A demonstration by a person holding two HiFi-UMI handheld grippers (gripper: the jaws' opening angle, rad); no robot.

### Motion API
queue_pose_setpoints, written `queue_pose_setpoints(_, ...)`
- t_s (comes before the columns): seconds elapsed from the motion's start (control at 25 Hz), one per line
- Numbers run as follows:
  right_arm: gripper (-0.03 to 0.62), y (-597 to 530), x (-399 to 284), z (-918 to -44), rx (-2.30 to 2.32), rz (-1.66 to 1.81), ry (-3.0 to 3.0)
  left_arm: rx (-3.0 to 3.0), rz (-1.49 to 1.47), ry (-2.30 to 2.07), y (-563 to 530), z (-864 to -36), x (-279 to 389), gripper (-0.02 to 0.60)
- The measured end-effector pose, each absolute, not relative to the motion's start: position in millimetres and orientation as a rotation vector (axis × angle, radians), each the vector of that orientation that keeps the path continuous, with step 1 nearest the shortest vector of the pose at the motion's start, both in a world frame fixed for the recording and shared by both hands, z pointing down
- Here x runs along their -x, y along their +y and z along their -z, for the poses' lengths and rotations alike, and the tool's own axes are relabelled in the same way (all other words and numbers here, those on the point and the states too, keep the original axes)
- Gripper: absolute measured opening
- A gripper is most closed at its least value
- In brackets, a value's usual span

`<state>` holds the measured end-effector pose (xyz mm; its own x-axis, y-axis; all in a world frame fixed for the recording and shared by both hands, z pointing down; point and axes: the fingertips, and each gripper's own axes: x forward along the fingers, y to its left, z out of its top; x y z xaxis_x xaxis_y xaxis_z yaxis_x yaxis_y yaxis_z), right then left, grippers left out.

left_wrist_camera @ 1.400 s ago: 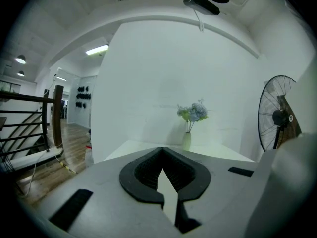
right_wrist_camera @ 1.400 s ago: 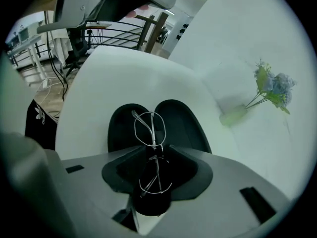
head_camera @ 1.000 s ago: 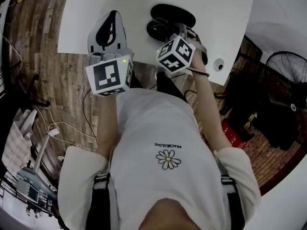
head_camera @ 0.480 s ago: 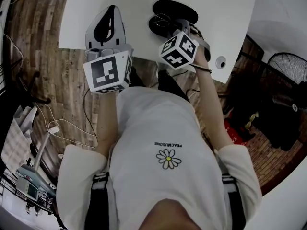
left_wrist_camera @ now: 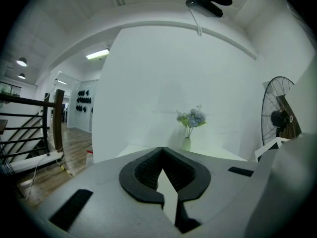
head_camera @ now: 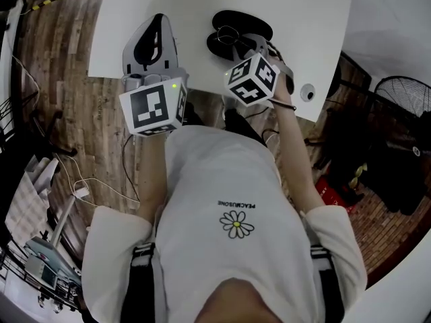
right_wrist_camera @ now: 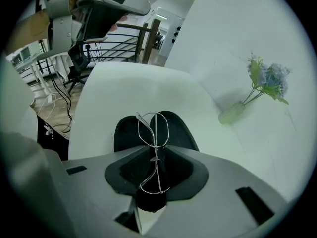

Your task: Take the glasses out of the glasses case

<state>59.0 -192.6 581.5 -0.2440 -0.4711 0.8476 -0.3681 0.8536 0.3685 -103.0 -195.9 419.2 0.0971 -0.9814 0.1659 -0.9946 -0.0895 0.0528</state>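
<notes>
The black glasses case (head_camera: 246,23) lies open on the white table (head_camera: 303,32). My right gripper (head_camera: 237,44) hovers over it, pointing steeply down. In the right gripper view it (right_wrist_camera: 156,151) is shut on the thin wire-frame glasses (right_wrist_camera: 154,129). The folded glasses stand upright between the pads, lifted above the open case (right_wrist_camera: 126,133). My left gripper (head_camera: 157,20) is apart at the table's left front edge. In the left gripper view it (left_wrist_camera: 162,150) is shut, pointing nearly level, with nothing between its pads.
A small vase of flowers (right_wrist_camera: 237,110) stands on the table beyond the case, seen also as a vase (left_wrist_camera: 187,143) in the left gripper view. A small round white object (head_camera: 308,91) sits at the table's right corner. A fan (head_camera: 404,96) stands at right. Cables lie on the wooden floor (head_camera: 54,99).
Both grippers stay nearly where they were. The right one keeps its hold on the glasses over the case; only the view has shifted a little.
</notes>
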Motion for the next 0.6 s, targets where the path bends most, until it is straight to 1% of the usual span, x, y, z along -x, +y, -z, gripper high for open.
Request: queue_pose_setpoints(0.6,0.089,-224.9,-73.7,-496.5,-0.845,0.218,-1.957,-2.362,-0.09,-2.007,-203.5,-370.9,66.5,0.015)
